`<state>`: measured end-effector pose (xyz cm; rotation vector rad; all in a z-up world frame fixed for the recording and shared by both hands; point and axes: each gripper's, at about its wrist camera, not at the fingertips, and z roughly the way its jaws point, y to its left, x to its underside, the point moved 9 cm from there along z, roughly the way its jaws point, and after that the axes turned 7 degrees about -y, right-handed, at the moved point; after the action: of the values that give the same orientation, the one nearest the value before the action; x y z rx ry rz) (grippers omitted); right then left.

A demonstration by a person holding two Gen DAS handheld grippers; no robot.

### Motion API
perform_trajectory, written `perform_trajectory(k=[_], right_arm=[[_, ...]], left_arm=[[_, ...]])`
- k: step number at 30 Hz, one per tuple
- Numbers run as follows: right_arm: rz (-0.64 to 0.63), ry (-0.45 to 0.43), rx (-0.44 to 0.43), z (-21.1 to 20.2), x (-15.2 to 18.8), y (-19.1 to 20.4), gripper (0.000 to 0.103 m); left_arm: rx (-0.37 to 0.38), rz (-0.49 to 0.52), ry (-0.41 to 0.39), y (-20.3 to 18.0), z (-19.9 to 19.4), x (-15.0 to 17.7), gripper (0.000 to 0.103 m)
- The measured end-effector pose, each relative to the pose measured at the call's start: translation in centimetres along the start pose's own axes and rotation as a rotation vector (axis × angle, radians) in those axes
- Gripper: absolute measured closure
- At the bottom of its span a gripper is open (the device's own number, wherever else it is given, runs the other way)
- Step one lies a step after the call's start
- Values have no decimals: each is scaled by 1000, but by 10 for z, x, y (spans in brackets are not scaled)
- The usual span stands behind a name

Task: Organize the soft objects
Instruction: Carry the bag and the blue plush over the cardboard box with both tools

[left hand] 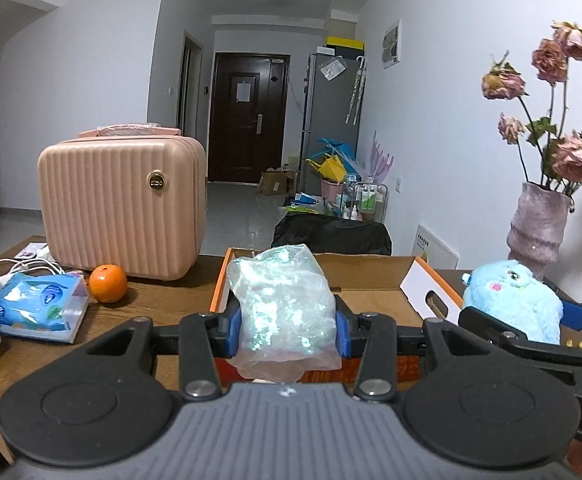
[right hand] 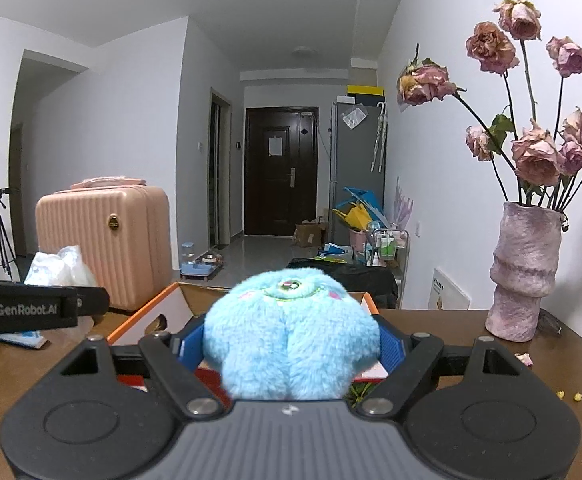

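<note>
Left wrist view: the left gripper (left hand: 287, 326) is clamped on a crumpled clear plastic bag (left hand: 285, 304), glossy and faintly iridescent, its blue pads pressed into both sides. The bag is held above the near edge of the open cardboard box (left hand: 371, 280). Right of the box, a fluffy light-blue plush toy (left hand: 511, 304) sits in the right gripper (left hand: 531, 316).

Right wrist view: the right gripper (right hand: 291, 346) grasps the plush toy (right hand: 291, 344), round, long-furred, with pink cheeks and a shiny eye. It is held over the box's (right hand: 159, 312) near right corner; the bag (right hand: 61, 266) shows left of the box.
</note>
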<state>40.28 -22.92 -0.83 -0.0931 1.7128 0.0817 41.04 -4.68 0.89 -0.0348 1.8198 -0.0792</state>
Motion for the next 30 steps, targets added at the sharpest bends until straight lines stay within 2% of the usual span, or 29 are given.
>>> perform_trajectory(k=[20,30], right_arm=[[23,76,37,98,-13,-19,21],[16,169,48,142,4,-26,21]], left_arm=[[-47,-6,34,8,84,-13,59],[-85,13,85,12,131,-6,59]])
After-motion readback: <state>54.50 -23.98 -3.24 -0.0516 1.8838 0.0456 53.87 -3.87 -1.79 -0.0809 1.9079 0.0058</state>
